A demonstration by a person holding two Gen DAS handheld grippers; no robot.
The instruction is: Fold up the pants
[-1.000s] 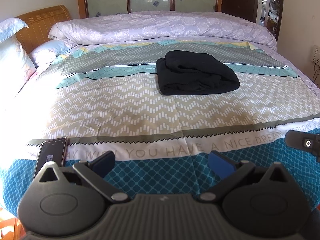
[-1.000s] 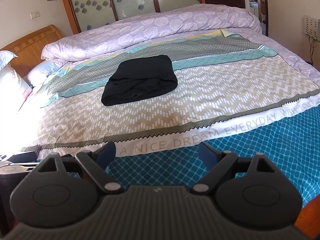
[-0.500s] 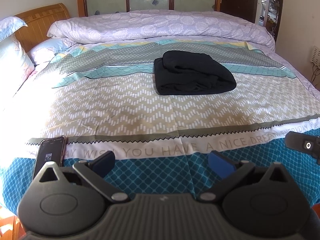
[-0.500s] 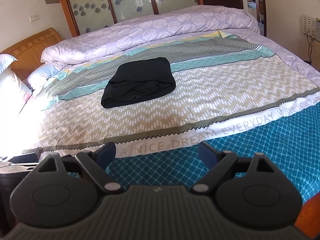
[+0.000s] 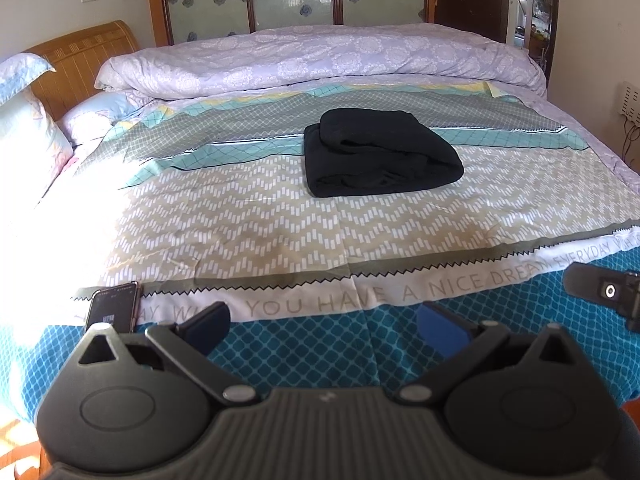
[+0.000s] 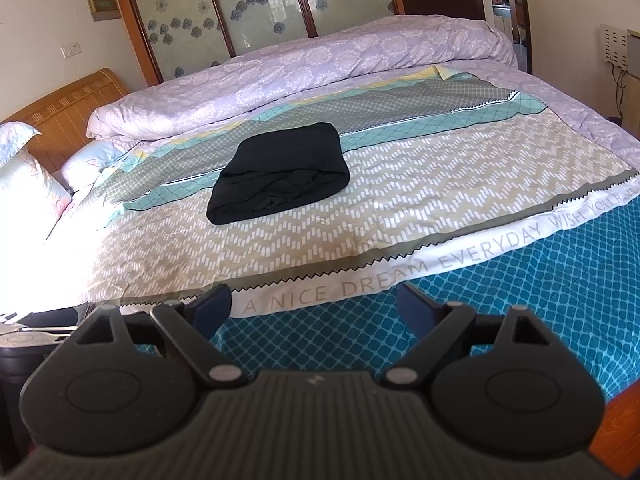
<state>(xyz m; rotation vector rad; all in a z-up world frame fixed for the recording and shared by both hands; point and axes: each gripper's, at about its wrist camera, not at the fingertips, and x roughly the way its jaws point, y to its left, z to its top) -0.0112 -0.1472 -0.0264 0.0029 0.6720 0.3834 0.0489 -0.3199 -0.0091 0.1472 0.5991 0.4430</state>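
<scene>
Pants [image 5: 380, 152] lie folded mid-bed, well beyond both wide-open, empty hand-held grippers, left [image 5: 322, 322] and right [image 6: 316, 306].

Phone [image 5: 114, 307] lies on patterned bedspread [image 5: 280, 232] beside pillows [image 5: 28, 136].

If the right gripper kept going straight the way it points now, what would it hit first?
Probably the bedspread: the open right gripper looks forward and slightly down over the near edge of the bed. The folded black pants lie farther on and left of centre; depth is hard to judge.
</scene>
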